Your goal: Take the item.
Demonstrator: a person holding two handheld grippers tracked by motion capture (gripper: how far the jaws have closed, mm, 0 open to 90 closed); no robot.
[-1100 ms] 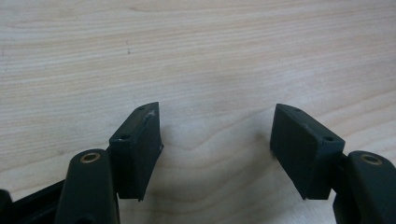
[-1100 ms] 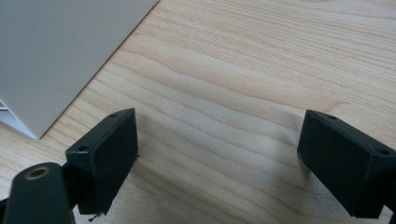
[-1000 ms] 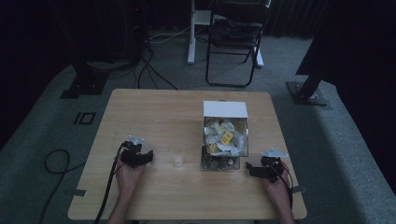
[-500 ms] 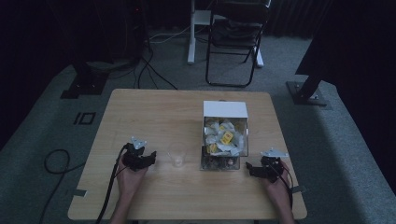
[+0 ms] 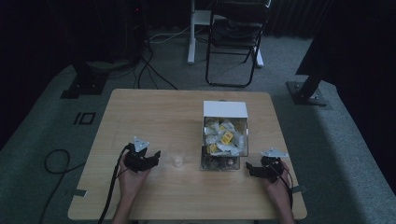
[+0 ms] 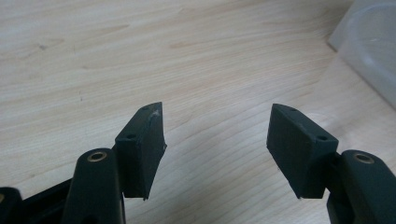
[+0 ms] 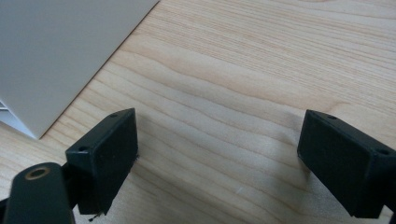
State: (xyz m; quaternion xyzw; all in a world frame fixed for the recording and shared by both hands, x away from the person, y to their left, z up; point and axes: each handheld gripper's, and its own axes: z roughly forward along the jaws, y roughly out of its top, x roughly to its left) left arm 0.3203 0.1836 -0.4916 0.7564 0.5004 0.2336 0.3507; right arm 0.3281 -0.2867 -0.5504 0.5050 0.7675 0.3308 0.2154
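High view: left hand-held gripper (image 5: 156,156), open and empty, now nearer clear cup (image 5: 177,157)

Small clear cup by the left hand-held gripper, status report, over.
Left hand-held gripper open, empty. Right hand-held gripper open, empty. Clear cup upright on table, untouched, beside clear box of packets. Nothing between left gripper and cup.

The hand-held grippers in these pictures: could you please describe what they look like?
Each is black. The left hand-held gripper and the right hand-held gripper both carry a light grey three-cornered plate on top, and a dark cable trails back from each. Seen up close, the jaws end in blocky, flat-faced black pads with small screw holes, mounted on arms with brass-coloured rivets. The forearms appear bare, with no sleeves.
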